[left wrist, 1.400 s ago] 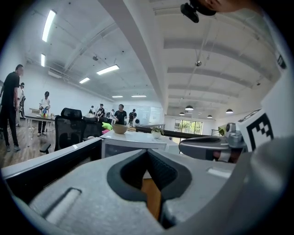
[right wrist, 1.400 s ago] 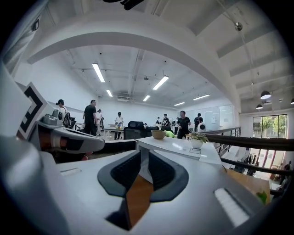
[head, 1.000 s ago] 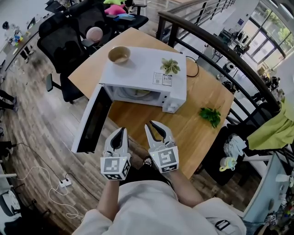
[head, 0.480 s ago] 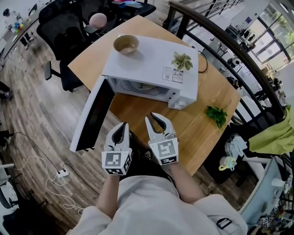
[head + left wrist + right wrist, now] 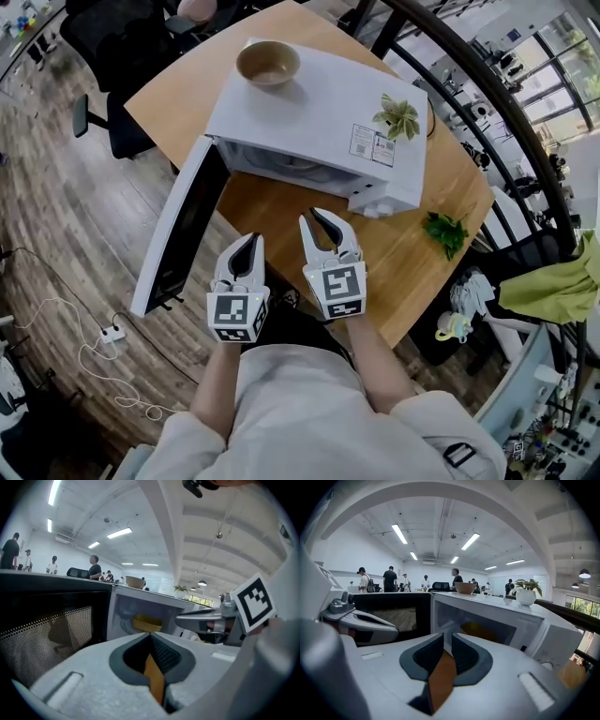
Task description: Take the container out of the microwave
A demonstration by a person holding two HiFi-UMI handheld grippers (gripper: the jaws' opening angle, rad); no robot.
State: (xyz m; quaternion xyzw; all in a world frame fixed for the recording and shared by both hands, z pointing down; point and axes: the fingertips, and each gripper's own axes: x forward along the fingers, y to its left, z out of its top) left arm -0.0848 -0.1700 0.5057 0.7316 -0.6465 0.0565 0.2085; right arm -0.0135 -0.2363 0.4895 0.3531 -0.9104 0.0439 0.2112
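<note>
Sitting inside the cavity of the white microwave oven (image 5: 319, 122), whose door (image 5: 178, 234) stands swung open to the left, the shallow yellow container (image 5: 147, 623) is well apart from both grippers. They hover side by side at the near edge of the wooden table (image 5: 272, 211). The left gripper (image 5: 251, 246) has its jaws clenched together on nothing; the right gripper (image 5: 328, 236) keeps a narrow slit between its jaws, empty. A tan bowl (image 5: 268, 64) and a small potted plant (image 5: 399, 114) stand on the oven's top.
</note>
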